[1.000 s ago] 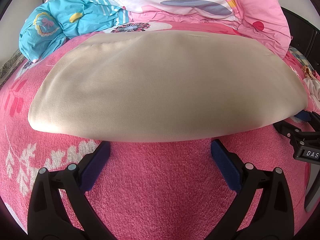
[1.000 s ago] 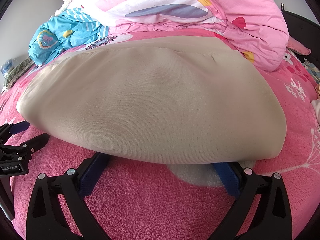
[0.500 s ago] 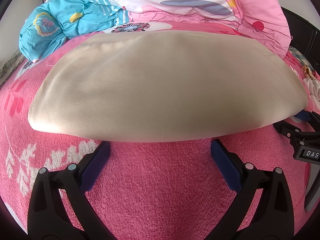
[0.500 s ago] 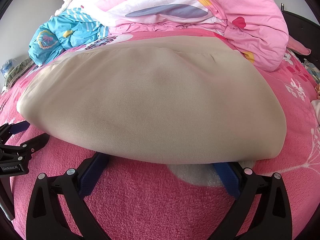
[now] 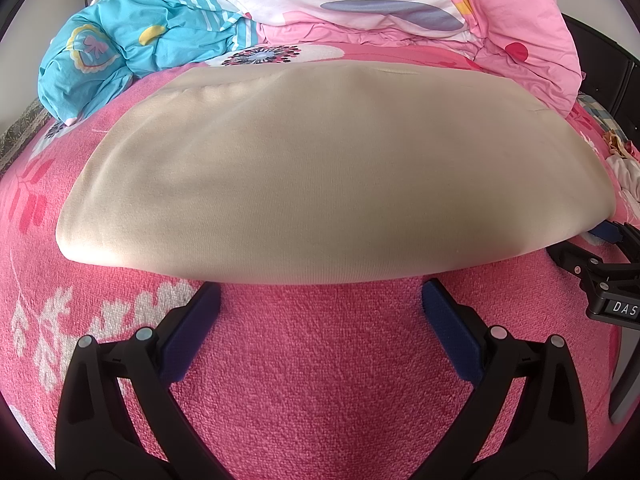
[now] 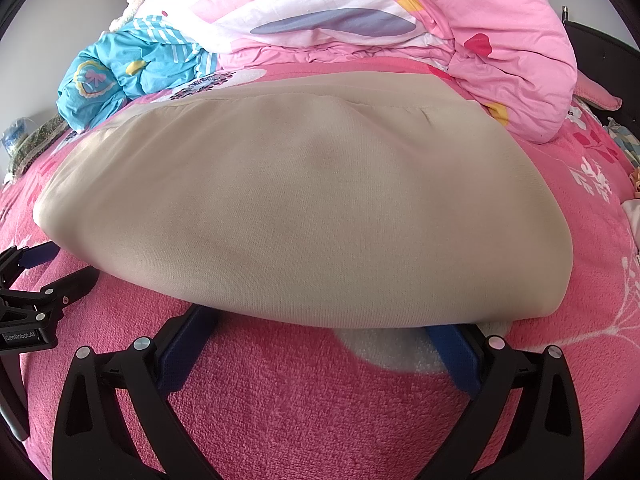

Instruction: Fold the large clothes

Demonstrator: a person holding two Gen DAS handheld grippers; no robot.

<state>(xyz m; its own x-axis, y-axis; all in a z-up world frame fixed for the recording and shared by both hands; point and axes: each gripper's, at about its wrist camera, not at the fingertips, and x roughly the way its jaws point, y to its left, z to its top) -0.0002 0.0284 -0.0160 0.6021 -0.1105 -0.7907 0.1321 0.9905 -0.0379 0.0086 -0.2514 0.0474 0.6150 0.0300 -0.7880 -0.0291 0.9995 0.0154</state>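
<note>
Both pairs of black fingers with blue pads are spread wide and hold nothing: the left gripper (image 5: 320,300) and the right gripper (image 6: 320,320) each rest low on the fuzzy pink bed cover with white flower print (image 5: 320,380), their tips reaching just under the near edge of the folded beige knit garment (image 5: 312,176). That garment lies flat on the bed in a broad smooth slab, its rounded fold facing the grippers and a stitched hem running along its far side. In the left wrist view the right gripper shows at the right edge, beside the garment's right corner; in the right wrist view the left gripper shows at the left edge, by the garment's left corner. Behind the garment a bunched turquoise quilt with striped and heart patches (image 5: 120,52) sits to the far left, and a puffy pink-and-white quilt with a grey oval patch (image 5: 400,8) is heaped across the back, touching the garment's far right corner.
</note>
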